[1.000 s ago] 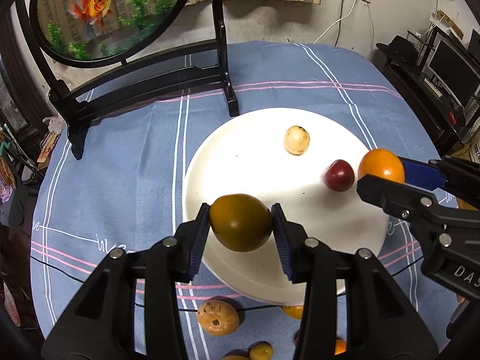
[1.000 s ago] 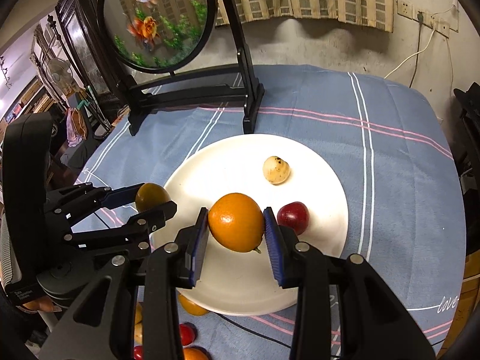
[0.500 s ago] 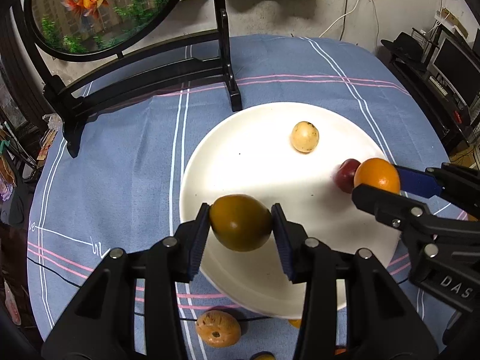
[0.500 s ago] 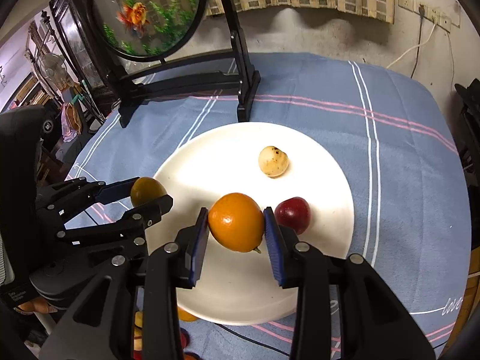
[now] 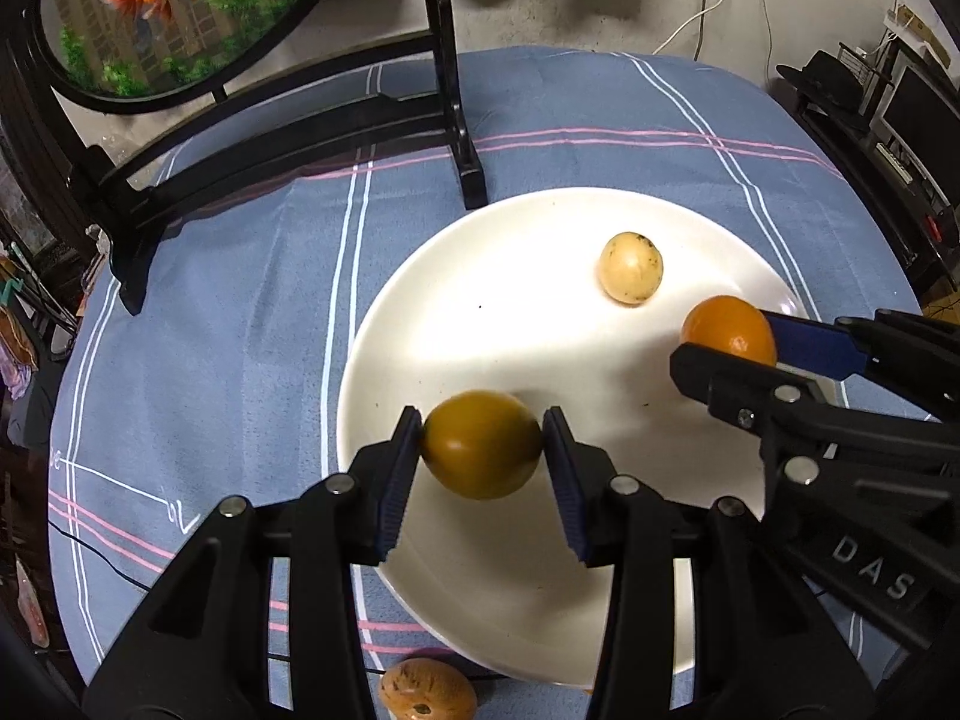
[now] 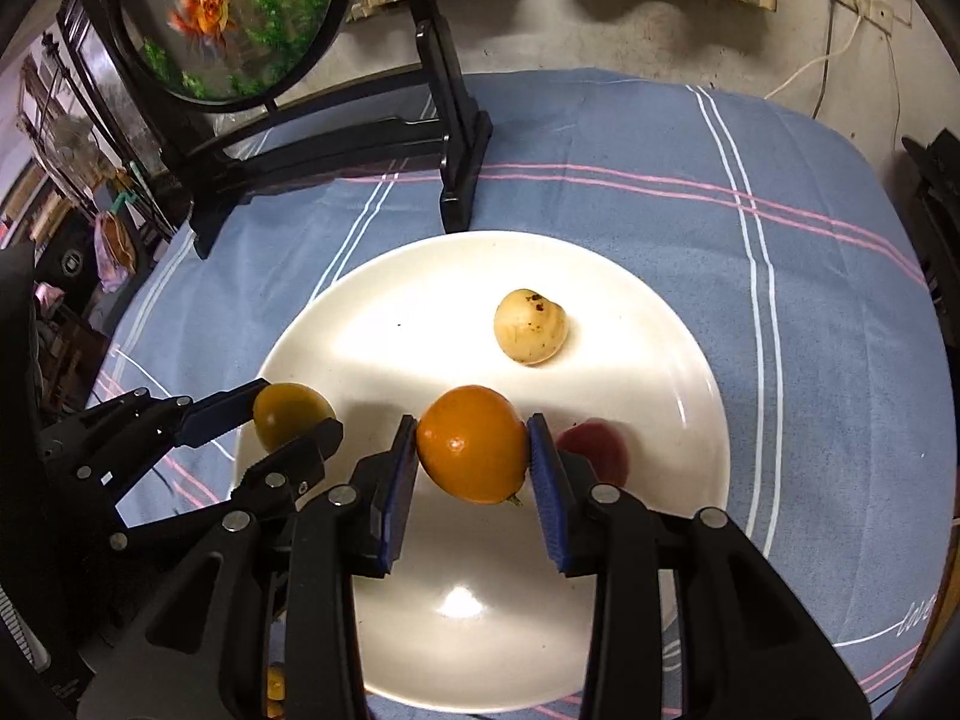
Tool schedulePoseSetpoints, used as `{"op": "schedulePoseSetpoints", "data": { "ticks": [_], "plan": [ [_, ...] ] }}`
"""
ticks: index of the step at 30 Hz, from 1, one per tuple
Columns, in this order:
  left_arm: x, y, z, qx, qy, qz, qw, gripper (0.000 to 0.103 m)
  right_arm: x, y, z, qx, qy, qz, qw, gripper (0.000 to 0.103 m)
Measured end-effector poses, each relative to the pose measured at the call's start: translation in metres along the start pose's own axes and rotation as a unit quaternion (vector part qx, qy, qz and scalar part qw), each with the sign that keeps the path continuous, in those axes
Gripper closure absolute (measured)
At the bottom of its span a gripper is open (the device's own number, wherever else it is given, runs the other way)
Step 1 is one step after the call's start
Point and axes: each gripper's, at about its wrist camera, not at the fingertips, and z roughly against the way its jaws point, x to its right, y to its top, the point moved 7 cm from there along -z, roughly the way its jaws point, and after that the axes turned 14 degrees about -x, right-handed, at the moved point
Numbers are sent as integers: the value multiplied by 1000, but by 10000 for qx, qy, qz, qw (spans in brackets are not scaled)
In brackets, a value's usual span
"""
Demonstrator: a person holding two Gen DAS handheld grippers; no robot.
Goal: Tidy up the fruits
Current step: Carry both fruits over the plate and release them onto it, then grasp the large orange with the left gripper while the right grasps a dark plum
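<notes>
Round counter (image 6: 660, 138) under a blue striped cloth, with a black stand (image 6: 336, 144) carrying a round fish picture (image 6: 222, 12) at the far side; white plate (image 6: 372, 324) in the middle; left tongs (image 5: 483, 450) over the plate's near left part, pinching an olive-yellow fruit (image 5: 482, 443); right tongs (image 6: 474, 450) above the plate, clamped on an orange (image 6: 473, 443); pale speckled fruit (image 6: 530, 327) lying on the plate farther back; dark red fruit (image 6: 597, 453) on the plate, just right of the orange, partly hidden; brown fruit (image 5: 427, 690) on the cloth by the plate's near rim.
</notes>
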Motion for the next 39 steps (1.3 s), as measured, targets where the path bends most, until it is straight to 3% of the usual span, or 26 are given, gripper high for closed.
{"op": "schedulePoseSetpoints", "data": {
  "ticks": [1,2,3,4,12,18,22,27,32,35,39],
  "plan": [
    [0,0,-2,-9,-6,1,10000,59,0,1,-1,-3,-5,4,10000,65],
    [1,1,-2,30,-9,-24,10000,49,0,2,1,36,4,-9,10000,56],
    [1,2,-1,81,21,-42,10000,34,0,3,4,108,18,-52,9999,34],
    [1,2,1,147,73,-52,9999,28,1,5,11,290,97,-118,9995,30],
    [4,5,25,412,24,-97,9991,26,16,8,42,549,134,-333,9978,29],
    [2,-9,53,590,65,-209,9980,23,17,-24,68,470,172,-314,9983,29],
    [-1,-36,83,834,45,-383,9958,19,9,-69,96,622,79,-73,9980,29],
    [-4,-84,107,894,-137,-597,9941,17,6,-160,105,401,-66,219,9989,29],
    [-4,-142,112,699,-343,-800,9937,15,-4,-266,83,-190,-365,688,9968,29],
    [-5,-173,106,448,-525,-766,9947,15,-11,-308,59,-563,-669,992,9912,29],
    [3,-204,102,197,-721,-882,9933,15,-11,-324,34,-692,-816,1000,9892,29]
  ]
}}
